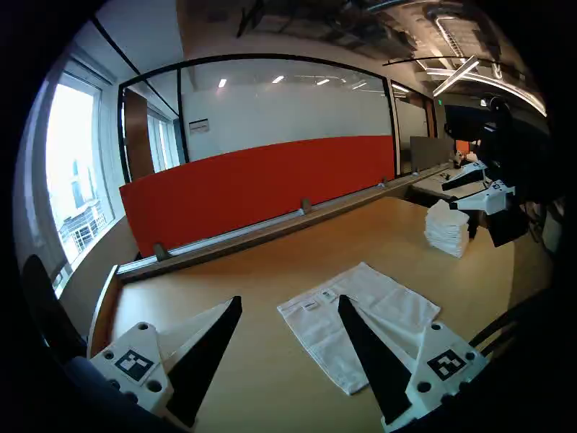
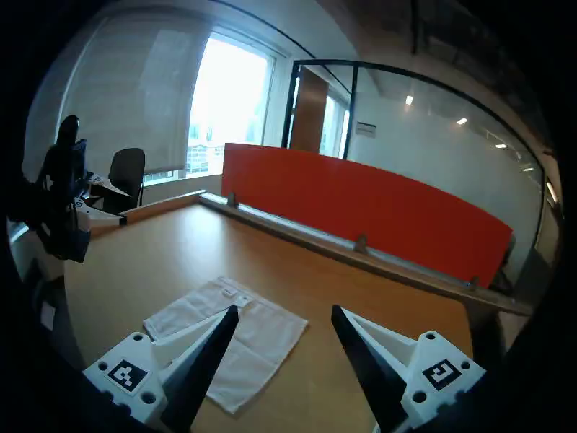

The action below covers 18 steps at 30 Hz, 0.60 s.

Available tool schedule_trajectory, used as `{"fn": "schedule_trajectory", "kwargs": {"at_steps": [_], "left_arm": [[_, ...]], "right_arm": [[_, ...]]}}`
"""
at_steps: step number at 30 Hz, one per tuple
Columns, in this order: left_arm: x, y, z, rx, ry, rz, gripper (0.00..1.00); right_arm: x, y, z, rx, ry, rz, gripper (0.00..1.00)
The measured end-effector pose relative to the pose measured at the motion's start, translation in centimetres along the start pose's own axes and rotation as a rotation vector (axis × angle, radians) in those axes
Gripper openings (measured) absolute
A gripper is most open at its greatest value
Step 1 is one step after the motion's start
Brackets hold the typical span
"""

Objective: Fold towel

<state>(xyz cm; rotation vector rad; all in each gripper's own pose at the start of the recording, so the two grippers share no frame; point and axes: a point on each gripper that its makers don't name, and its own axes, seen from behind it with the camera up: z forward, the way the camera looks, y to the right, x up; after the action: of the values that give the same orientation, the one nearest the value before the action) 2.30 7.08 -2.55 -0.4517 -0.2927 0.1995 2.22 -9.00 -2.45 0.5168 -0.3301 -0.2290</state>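
Wooden bench [image 1: 238, 274] before a red partition [image 1: 260, 187] carries the flat white cloth towel [image 1: 389, 299]. The left hand-held gripper [image 1: 289, 296] and right hand-held gripper [image 2: 284, 307] hang released, empty. Probably best: pinch two neighbouring corners evenly.

Matt white cloth towel [image 1: 386, 296] on the smooth, slightly glossy wooden table [image 1: 288, 252].

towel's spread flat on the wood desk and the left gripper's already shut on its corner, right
Not quite: the left gripper is open, jaws apart and clamping nothing, as the left gripper view shows. The towel does lie spread flat on the wood desk.
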Motion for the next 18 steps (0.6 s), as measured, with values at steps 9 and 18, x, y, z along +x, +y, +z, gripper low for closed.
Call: {"fn": "schedule_trajectory", "kwargs": {"at_steps": [9, 18], "left_arm": [[-2.1, 1.0, 0.5, -0.027, -0.039, -0.009, 0.99], [-6.0, 3.0, 1.6, -0.083, -0.111, -0.002, 0.99]], "right_arm": [[-2.1, -1.2, 0.7, 0.045, -0.047, -0.034, 1.00], [-5.5, -3.1, 1.8, 0.082, -0.084, -0.039, 1.00]]}}
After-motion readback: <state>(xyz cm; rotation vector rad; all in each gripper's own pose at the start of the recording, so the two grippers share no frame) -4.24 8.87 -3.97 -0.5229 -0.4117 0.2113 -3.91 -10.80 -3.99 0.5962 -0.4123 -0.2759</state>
